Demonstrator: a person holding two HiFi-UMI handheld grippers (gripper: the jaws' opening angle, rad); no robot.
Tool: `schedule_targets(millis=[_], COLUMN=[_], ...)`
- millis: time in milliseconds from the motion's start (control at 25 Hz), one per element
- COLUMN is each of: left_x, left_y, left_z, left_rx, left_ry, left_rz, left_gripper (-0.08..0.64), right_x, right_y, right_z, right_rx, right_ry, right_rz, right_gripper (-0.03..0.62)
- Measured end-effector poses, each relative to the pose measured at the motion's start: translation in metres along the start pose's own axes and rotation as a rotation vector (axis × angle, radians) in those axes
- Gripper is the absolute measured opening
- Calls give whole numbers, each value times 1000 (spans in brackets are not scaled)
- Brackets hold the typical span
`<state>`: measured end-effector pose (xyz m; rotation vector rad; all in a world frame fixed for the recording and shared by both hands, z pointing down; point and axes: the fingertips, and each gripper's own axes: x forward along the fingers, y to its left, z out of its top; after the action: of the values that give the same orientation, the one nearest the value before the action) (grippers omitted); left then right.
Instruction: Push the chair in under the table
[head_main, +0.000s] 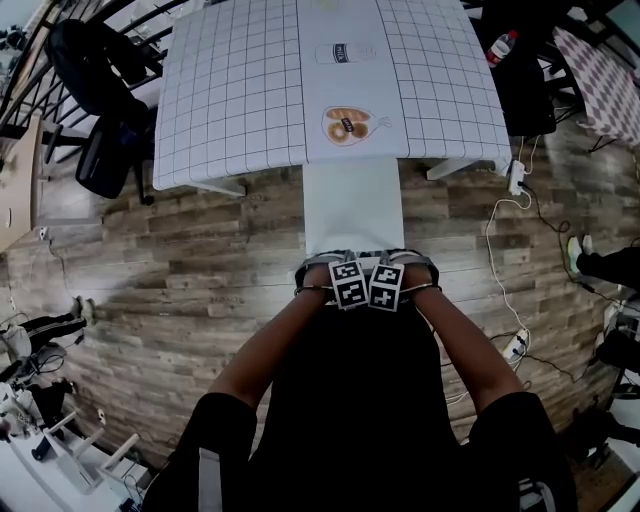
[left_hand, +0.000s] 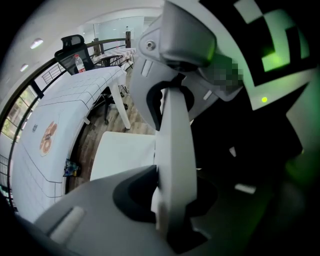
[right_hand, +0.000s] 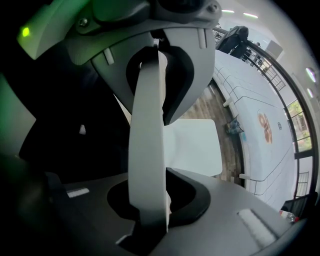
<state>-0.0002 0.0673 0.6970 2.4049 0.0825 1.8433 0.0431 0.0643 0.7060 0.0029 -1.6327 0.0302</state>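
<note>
1. Both tools are clamped on the white chair (head_main: 352, 205), side by side on the top edge of its backrest (left_hand: 175, 140), marker cubes nearly touching.
2. The left tool (head_main: 340, 275) is pinched on that edge: in the left gripper view the white slab is seen running straight up between the jaws, and it's pressed from both sides.
3. Same deal for the right tool (head_main: 392, 275). Its jaws are closed on the backrest edge too, and it's pointed pretty much straight down.
4. The seat (left_hand: 122, 155) is stretched out ahead of both tools, toward the bench (head_main: 240, 90). From the head view its far end is lined up with the bench's near edge, while most of it is out over the wooden floor (head_main: 200, 270).
5. The bench is covered with a white grid cloth, and a printed snack picture (head_main: 345, 125) is seen straight ahead of the tools, past the seat.
6. A black office chair (head_main: 95, 90) is parked well off to the left tool's side, beside the bench.
</note>
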Motion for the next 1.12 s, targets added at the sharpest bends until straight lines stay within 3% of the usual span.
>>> schedule_targets(millis=[160,400,1120], left_x=[-23,15,11], left_y=[44,50,110], left_z=[7,12,24], left_rx=[-15,-34,-111], left_ry=[9,0,6], left_rz=[-5,3,-8], left_gripper=[89,87,94], right_x=[-19,16,15], right_y=[-46,-51,-114], right_z=[2,-14,-22], right_rx=[-9,-32,-92], right_ry=[-7,-8,-13], right_rz=[11,8,2], right_gripper=[77,77,77])
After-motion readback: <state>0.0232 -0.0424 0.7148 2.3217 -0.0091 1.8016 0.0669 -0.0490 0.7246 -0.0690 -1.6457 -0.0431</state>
